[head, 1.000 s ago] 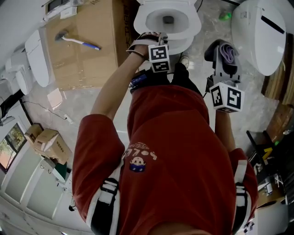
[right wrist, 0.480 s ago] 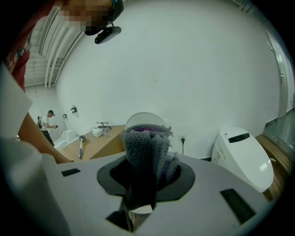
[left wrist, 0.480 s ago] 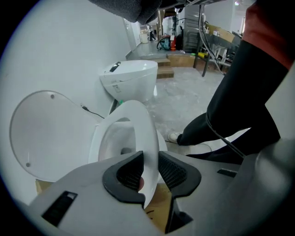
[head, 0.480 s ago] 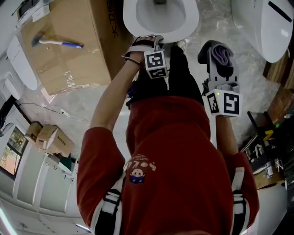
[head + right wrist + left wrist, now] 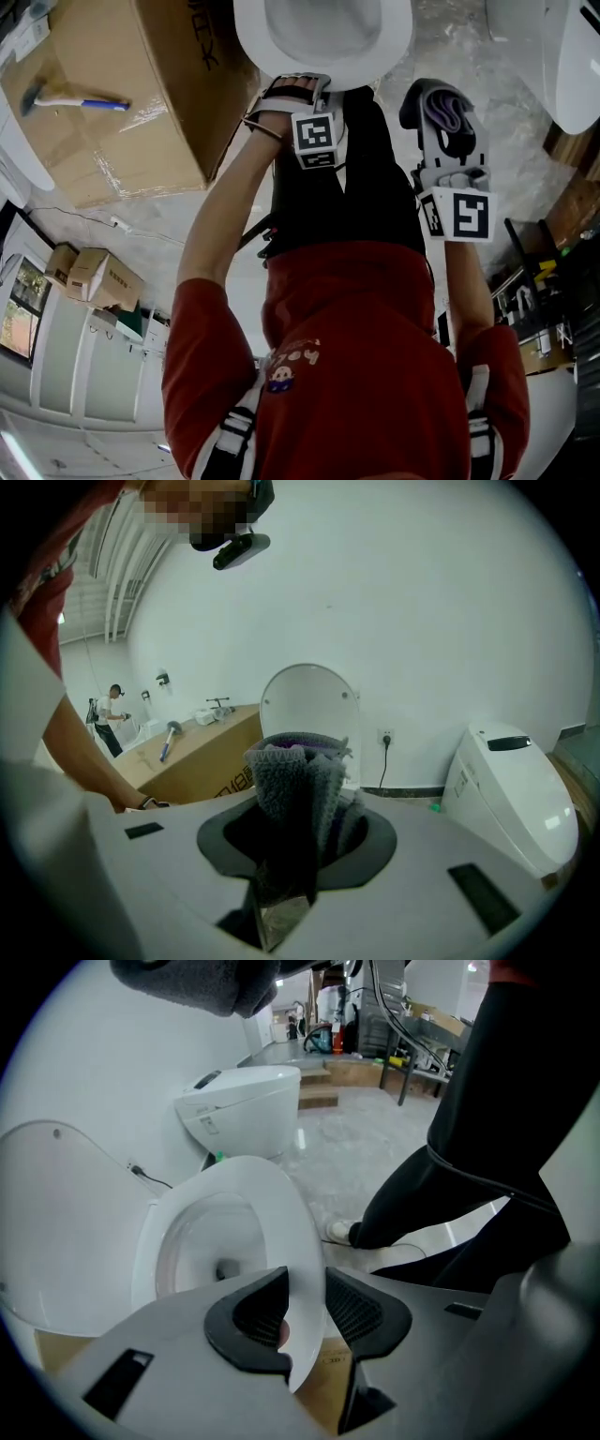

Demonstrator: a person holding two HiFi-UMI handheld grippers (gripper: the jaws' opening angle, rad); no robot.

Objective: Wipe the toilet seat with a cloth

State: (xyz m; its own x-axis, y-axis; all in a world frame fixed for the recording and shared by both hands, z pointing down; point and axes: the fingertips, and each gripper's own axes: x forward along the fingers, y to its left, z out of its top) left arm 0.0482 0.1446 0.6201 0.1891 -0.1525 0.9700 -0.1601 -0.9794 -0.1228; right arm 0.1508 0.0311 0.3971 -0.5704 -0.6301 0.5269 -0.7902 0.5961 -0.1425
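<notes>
The toilet seat [image 5: 272, 1213] runs between the fingers of the left gripper [image 5: 305, 1312], whose jaws have just been opening, and its near end is lost behind them. A cardboard box [image 5: 326, 1393] shows only as a sliver below the fingertips. The cloth [image 5: 295, 780] covers the fingers of the right gripper [image 5: 298, 841] and the lower half of the toilet lid [image 5: 309, 700] beyond them. Far to their left, a person [image 5: 106, 714] is too small to make out.

Head view steeply down; both gripper views close; toilet [image 5: 396, 37] common to all.

Toilet seat [image 5: 281, 1218] between just-opening jaws
</notes>
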